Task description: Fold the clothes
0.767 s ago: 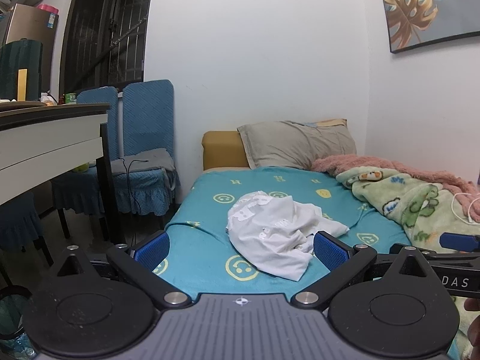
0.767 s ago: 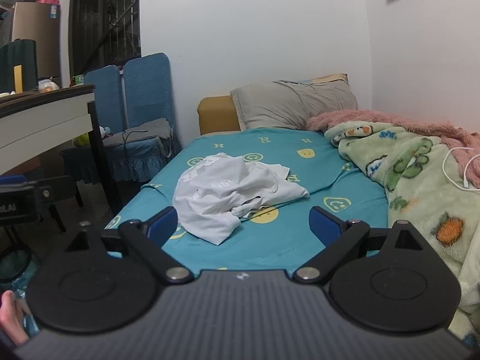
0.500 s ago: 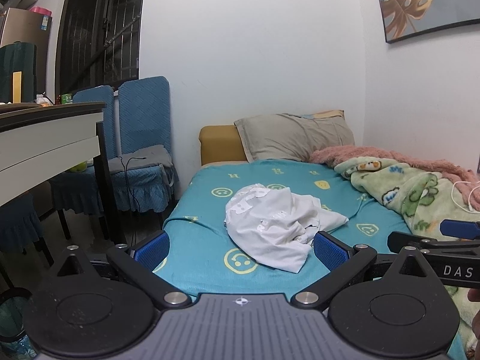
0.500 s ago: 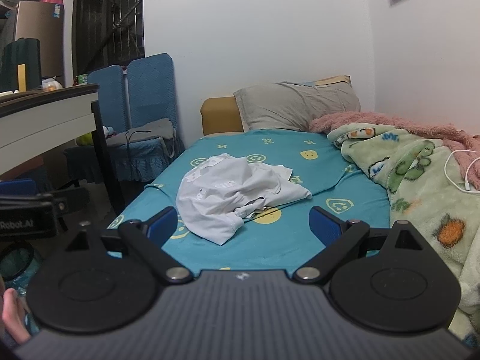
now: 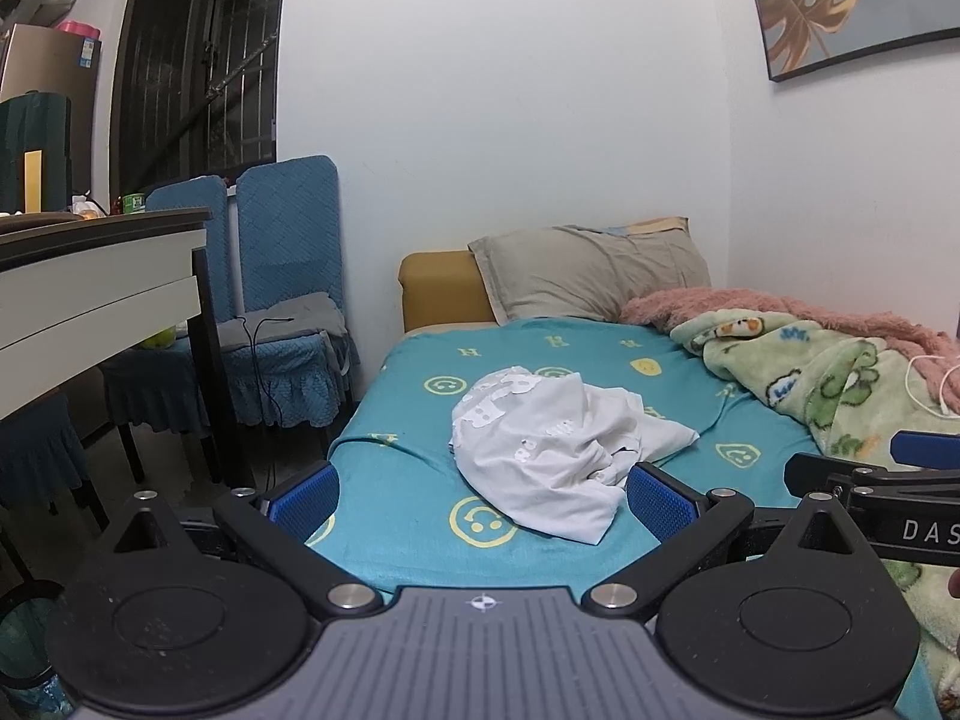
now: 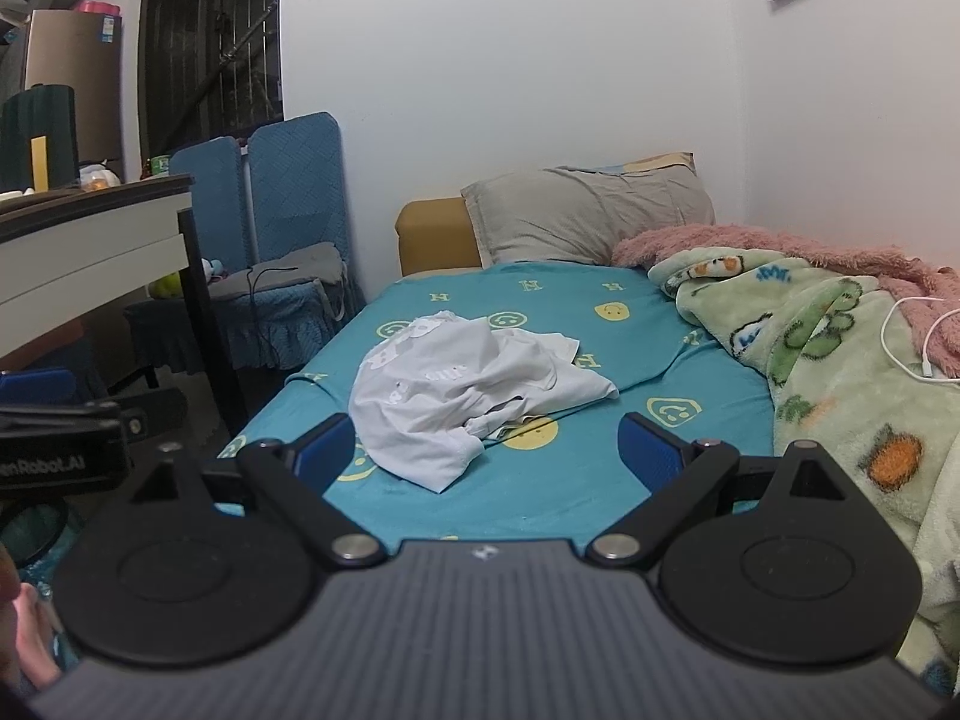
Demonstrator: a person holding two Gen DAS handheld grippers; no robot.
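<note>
- While both cameras face the bed, its teal smiley-print sheet is bare around the garment; a grey pillow lies at the head, and a green cartoon blanket with a pink one behind covers the right side.
- Desk surface and two blue chairs stand left of the bed, apart from it.
- White cable lies on the blanket.
- White shirt: crumpled heap, unfolded, mid-bed, nothing on it.
- Left gripper: jaws wide, nothing between them, short of the shirt, tilted slightly down.
- Right gripper: jaws wide, empty, beside the left one.
</note>
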